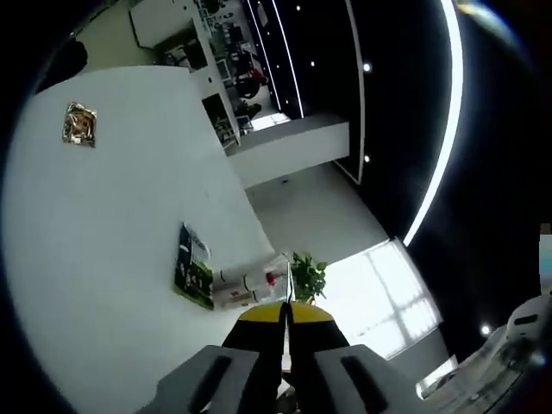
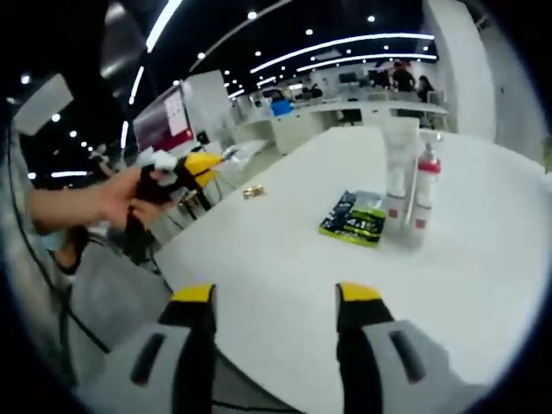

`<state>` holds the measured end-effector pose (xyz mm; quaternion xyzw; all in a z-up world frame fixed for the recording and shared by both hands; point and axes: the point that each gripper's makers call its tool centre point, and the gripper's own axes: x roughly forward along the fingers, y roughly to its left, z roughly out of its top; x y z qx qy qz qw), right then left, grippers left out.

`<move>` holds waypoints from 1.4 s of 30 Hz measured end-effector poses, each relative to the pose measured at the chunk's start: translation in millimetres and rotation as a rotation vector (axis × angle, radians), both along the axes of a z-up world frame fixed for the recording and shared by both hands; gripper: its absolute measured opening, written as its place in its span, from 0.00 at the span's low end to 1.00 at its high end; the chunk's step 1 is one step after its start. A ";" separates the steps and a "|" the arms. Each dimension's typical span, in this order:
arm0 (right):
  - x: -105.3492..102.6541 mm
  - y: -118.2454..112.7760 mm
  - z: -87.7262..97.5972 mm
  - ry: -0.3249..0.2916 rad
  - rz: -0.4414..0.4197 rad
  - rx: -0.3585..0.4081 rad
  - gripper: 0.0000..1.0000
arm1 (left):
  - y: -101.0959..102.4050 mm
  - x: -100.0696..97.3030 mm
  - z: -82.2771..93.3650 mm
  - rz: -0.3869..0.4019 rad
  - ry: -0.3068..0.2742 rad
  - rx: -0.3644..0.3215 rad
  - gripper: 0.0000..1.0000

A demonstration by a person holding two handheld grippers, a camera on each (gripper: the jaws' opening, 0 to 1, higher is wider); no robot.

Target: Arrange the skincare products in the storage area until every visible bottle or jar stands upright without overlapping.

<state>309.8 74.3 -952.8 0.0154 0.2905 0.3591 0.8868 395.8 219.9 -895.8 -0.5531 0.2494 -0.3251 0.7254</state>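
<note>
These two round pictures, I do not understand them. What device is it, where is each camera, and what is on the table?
A person holds one two-jaw gripper in each hand, and each gripper carries a fisheye camera. In the left gripper view, the left gripper has its yellow-tipped jaws shut on nothing. In the right gripper view, the right gripper is open and empty; the yellow-tipped tool at the left, in a hand, is the left gripper again. On the white table stand a white tube and a bottle with a red collar, upright and close together. Beside them a dark green packet lies flat. Farther off lies a small gold packet.
</note>
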 end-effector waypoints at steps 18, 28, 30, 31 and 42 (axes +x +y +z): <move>1.1 -11.3 -23.9 0.063 -0.025 -0.092 0.54 | -2.9 112.6 -40.3 -0.043 0.067 0.083 0.00; 2.1 -9.8 -25.6 0.046 -0.015 -0.125 0.64 | -17.4 146.7 -79.8 -0.095 0.126 0.134 0.00; 5.1 -14.8 -26.0 0.051 -0.041 -0.122 0.64 | -18.0 150.4 -90.2 -0.098 0.143 0.150 0.00; 7.0 -19.4 -26.9 0.053 -0.061 -0.132 0.66 | -17.8 152.2 -94.4 -0.095 0.150 0.157 0.00; 5.2 -22.5 -33.1 0.075 -0.068 -0.159 0.66 | -12.8 172.4 -137.3 -0.074 0.217 0.211 0.00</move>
